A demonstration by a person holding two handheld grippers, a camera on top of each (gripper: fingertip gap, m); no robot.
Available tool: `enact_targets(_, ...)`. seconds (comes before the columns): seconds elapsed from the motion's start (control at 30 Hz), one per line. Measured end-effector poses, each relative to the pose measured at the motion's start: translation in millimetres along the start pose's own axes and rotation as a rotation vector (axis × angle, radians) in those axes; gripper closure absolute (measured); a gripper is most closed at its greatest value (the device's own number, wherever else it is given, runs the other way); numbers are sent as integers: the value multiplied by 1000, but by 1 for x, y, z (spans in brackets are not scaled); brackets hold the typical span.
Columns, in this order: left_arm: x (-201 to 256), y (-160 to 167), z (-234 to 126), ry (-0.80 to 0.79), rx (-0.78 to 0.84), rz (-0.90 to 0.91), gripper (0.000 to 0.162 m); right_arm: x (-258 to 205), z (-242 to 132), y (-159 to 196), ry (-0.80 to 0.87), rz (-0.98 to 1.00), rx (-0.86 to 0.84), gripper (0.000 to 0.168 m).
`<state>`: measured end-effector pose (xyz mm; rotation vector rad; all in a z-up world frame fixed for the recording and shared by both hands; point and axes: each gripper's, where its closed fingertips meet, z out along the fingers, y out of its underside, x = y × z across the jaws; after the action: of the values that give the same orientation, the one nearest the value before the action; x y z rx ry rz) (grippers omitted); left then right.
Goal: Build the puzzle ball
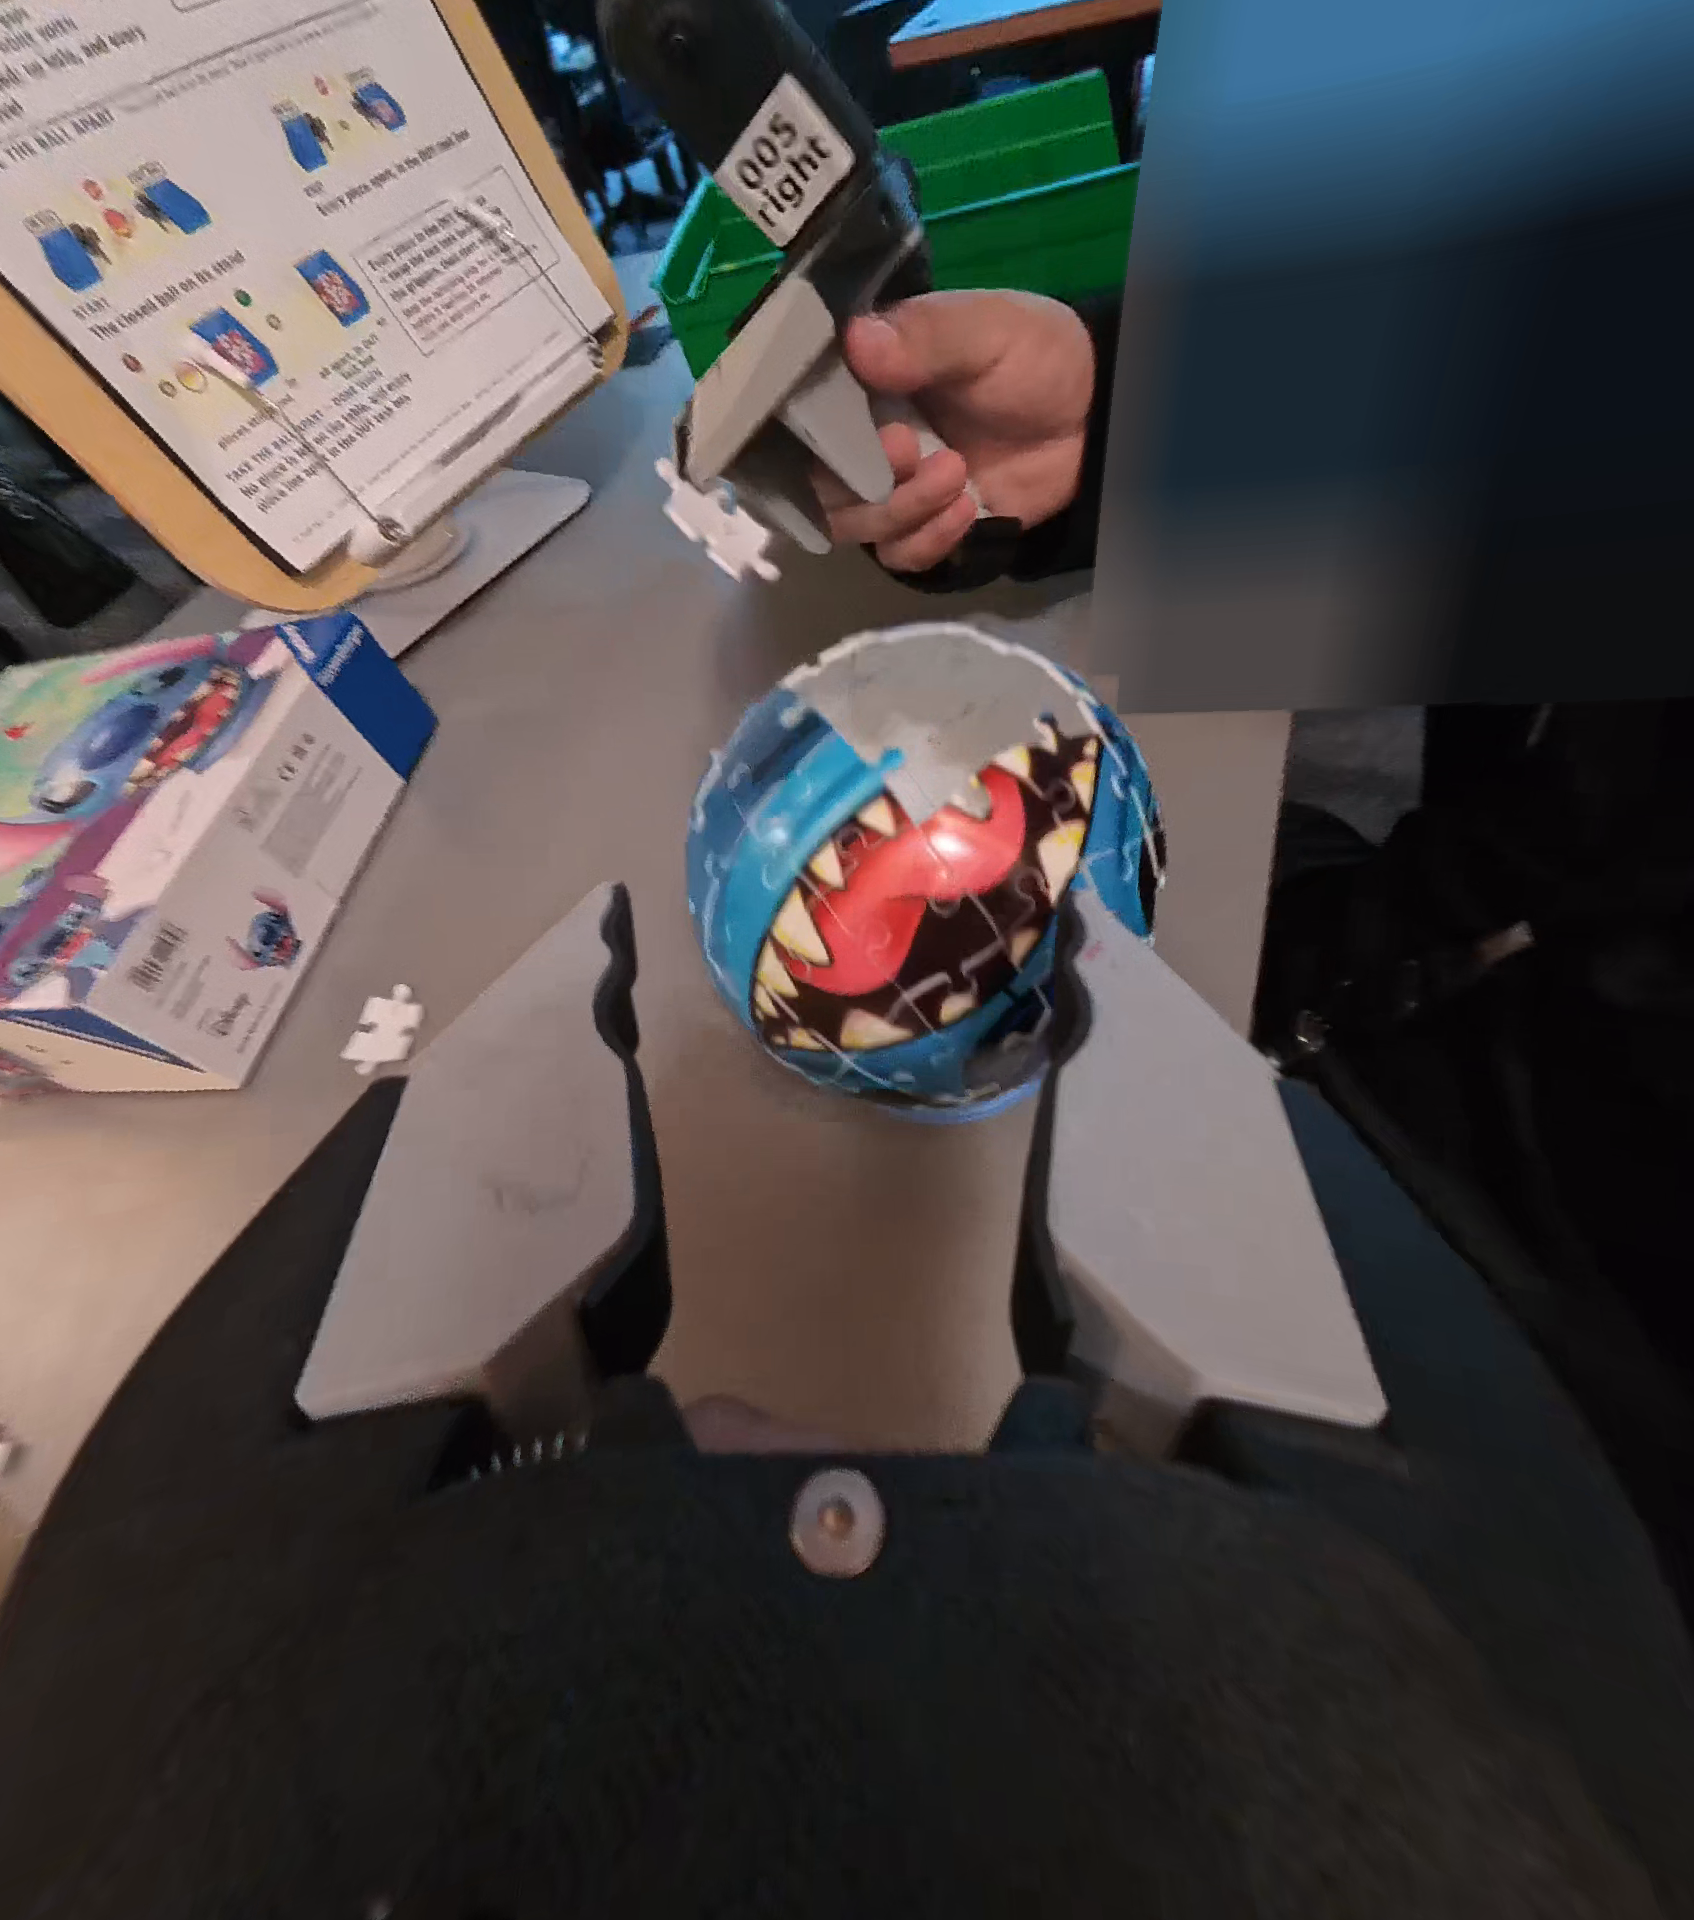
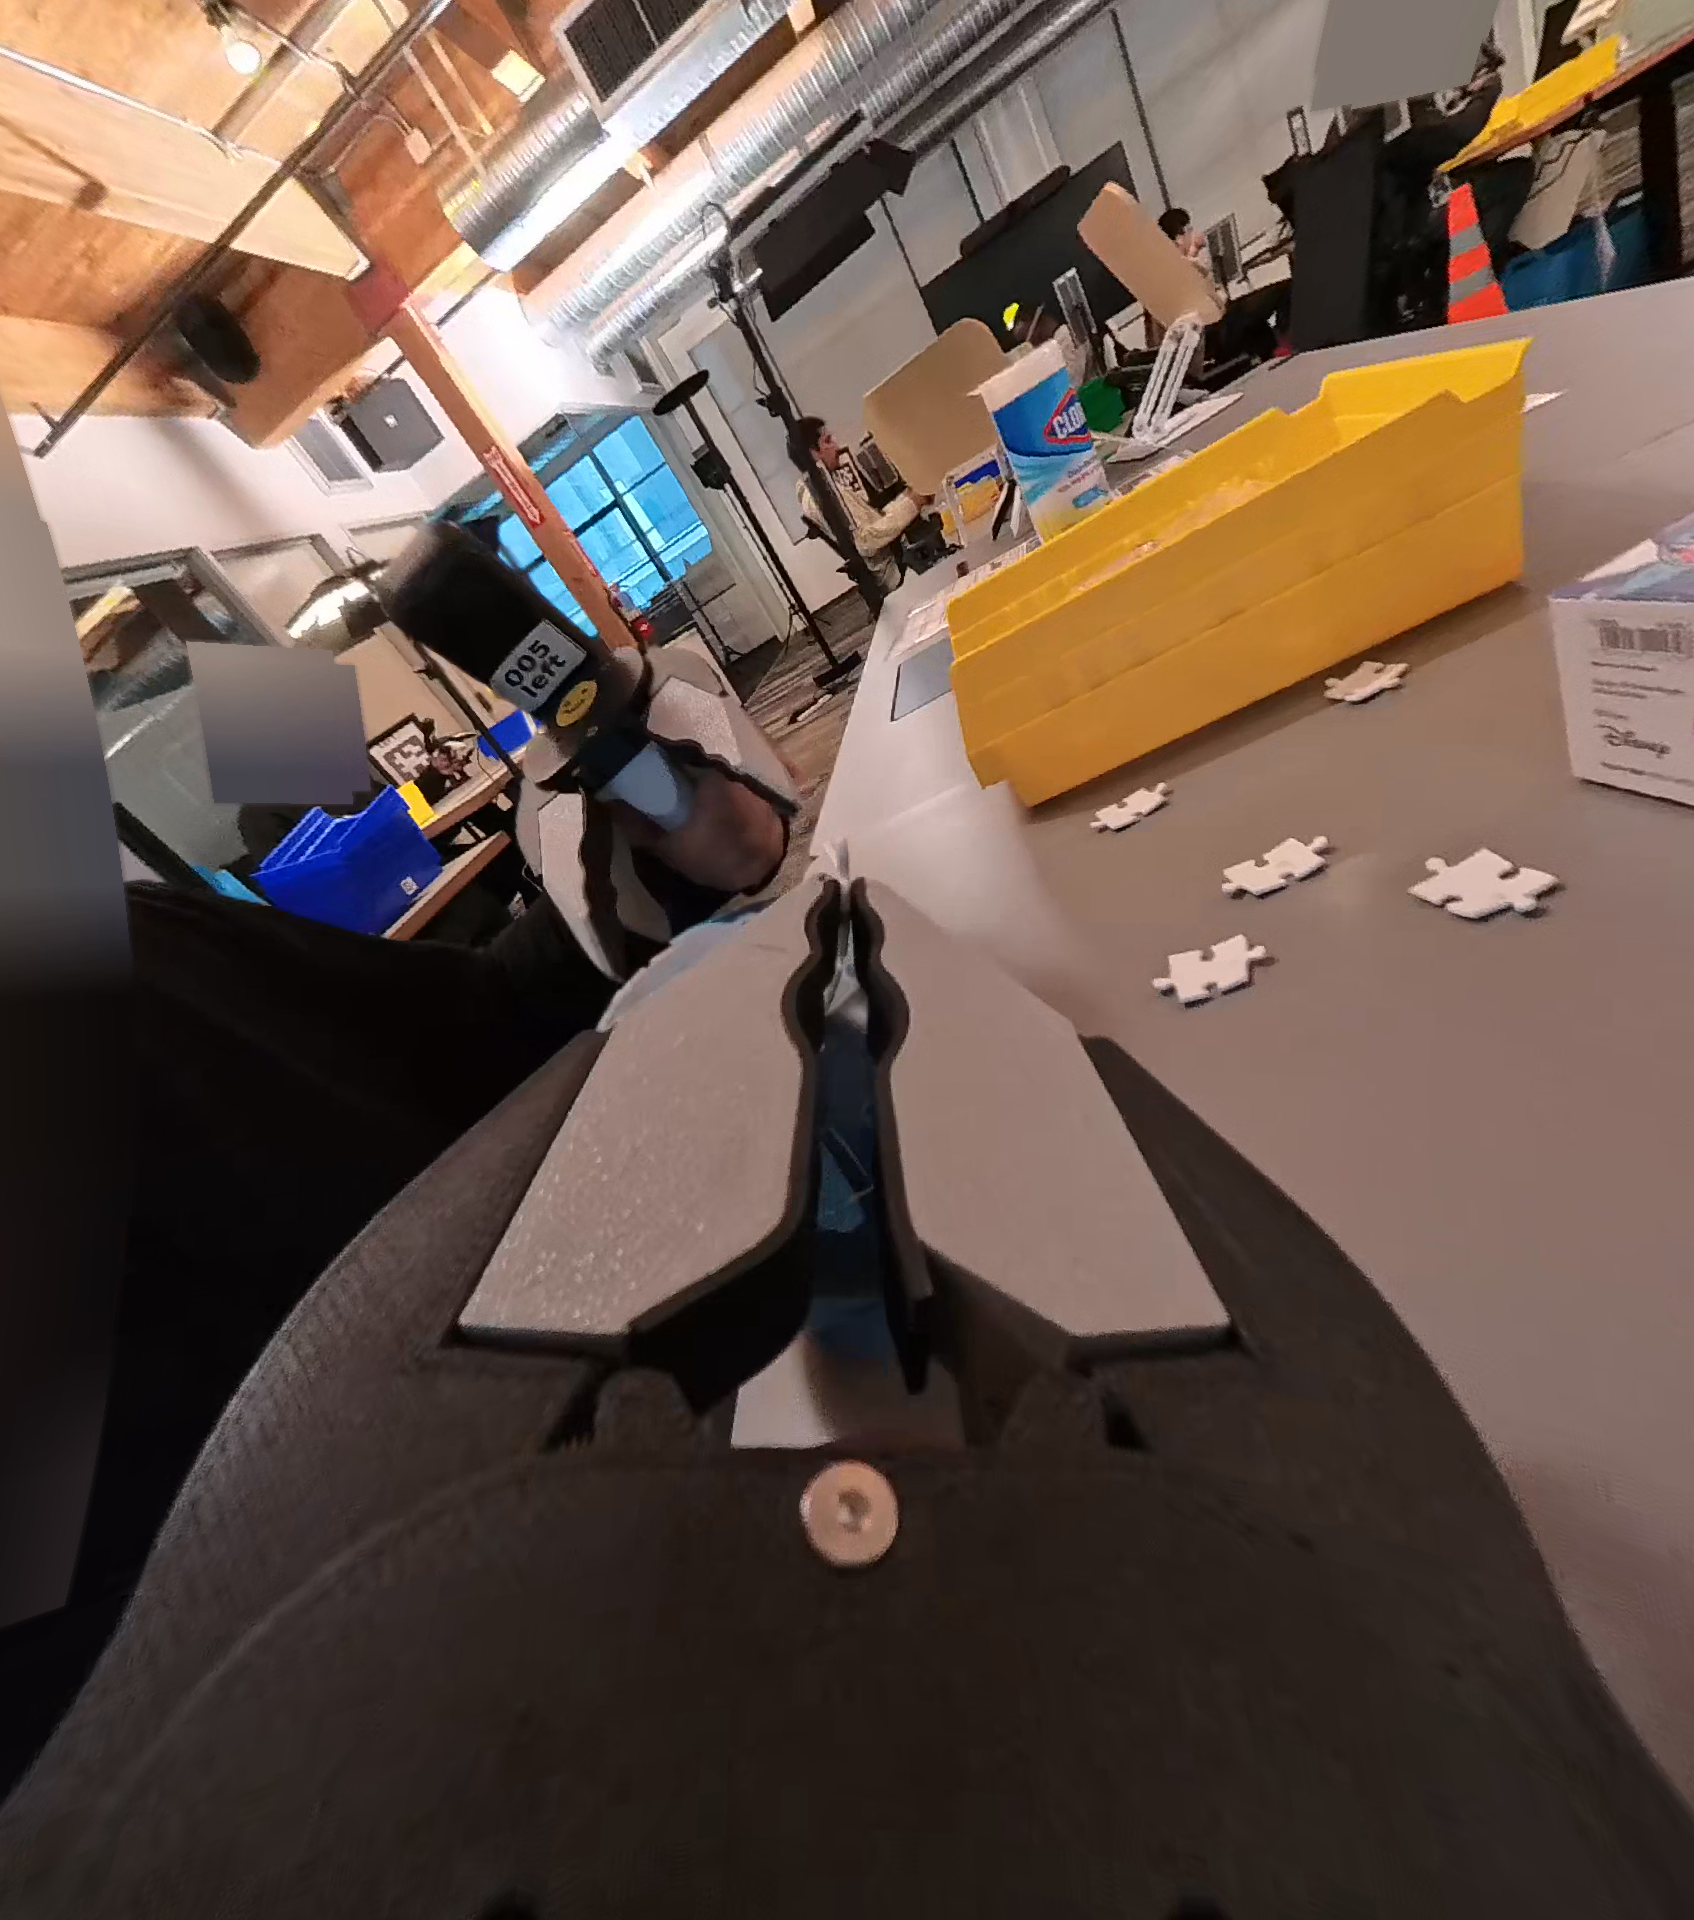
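Note:
The puzzle ball [image 1: 916,883] is partly built: blue, with a red tongue and teeth, and an open gap at its top. It stands on the grey table [image 1: 552,727]. My left gripper [image 1: 848,925] is open; its right finger touches the ball's lower right side and its left finger stands apart. My right gripper [image 2: 841,894] is shut on a puzzle piece [image 2: 838,1174], blue side inward. In the left wrist view the right gripper [image 1: 708,478] is beyond the ball with the white piece [image 1: 723,525] at its tip, low over the table.
Loose white pieces [image 2: 1274,864] lie near a yellow bin [image 2: 1238,592]; others [image 1: 386,1029] lie by the puzzle box [image 1: 126,862]. An instruction sheet on a stand [image 1: 230,260] is at the far left. A green bin [image 1: 988,208] is behind. A wipes canister [image 2: 1040,447] stands beyond. Tip to tip, the grippers are about 12 cm apart.

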<state>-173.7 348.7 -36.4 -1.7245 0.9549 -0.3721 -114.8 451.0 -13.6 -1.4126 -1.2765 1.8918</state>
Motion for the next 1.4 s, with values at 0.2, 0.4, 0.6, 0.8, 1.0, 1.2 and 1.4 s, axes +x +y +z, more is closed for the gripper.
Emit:
enact_targets(0.2,-23,-60,22,-45,-29,23,132,-21,15,0,118,-322,-197,168)
enact_targets(0.4,-24,-64,64,80,-151,50,154,-42,27,-7,151,-474,-251,168)
enact_targets(0.6,-27,-68,72,94,-76,59,162,-40,23,-12,172,-487,-257,168)
enact_targets(0.8,-43,-83,66,82,117,-38,162,-26,8,-17,140,-378,-152,144)
enact_targets(1.0,-49,-87,66,105,206,-108,162,-26,16,-28,141,-401,-107,168)
enact_targets(1.2,-50,-70,72,182,174,-183,162,-21,22,-30,230,-494,-164,168)
enact_targets(1.4,-41,-59,78,196,105,-142,162,-23,29,-23,213,-481,-182,168)
